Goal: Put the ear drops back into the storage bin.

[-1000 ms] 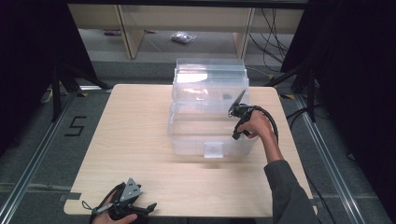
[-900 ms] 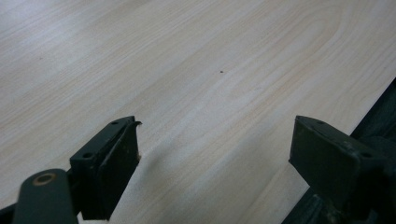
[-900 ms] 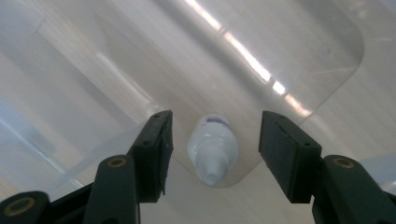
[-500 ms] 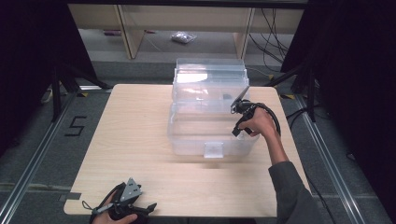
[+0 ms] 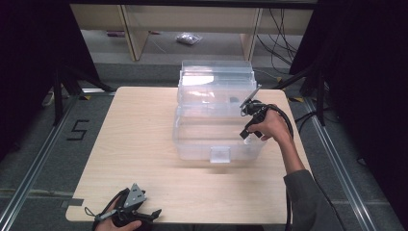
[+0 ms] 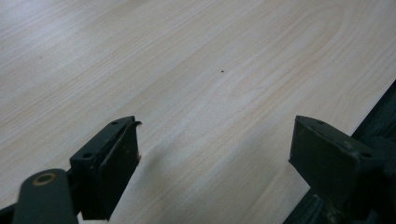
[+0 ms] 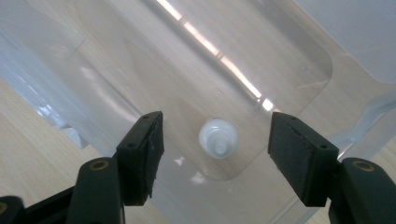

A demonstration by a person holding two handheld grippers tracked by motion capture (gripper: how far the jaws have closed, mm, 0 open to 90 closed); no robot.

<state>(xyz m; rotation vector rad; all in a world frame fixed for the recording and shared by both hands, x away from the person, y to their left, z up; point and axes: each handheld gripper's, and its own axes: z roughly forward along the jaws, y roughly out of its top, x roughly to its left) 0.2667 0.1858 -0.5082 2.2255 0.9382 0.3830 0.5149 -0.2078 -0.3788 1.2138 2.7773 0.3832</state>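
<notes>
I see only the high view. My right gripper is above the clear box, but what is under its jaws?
Observer: In the right gripper view, a small white bottle stands on the floor of the clear box, cap upward.
Operator: Is the right gripper holding it?
Observer: No. The right gripper has just been opening its jaws; the bottle shows between them and touches neither.
Operator: And the left gripper?
Observer: The left gripper is open over the bare table, with nothing between its jaws.

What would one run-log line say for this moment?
right gripper: jaws just opening, nothing gripped | small white bottle: upright in clear bin | left gripper: open over table
</notes>
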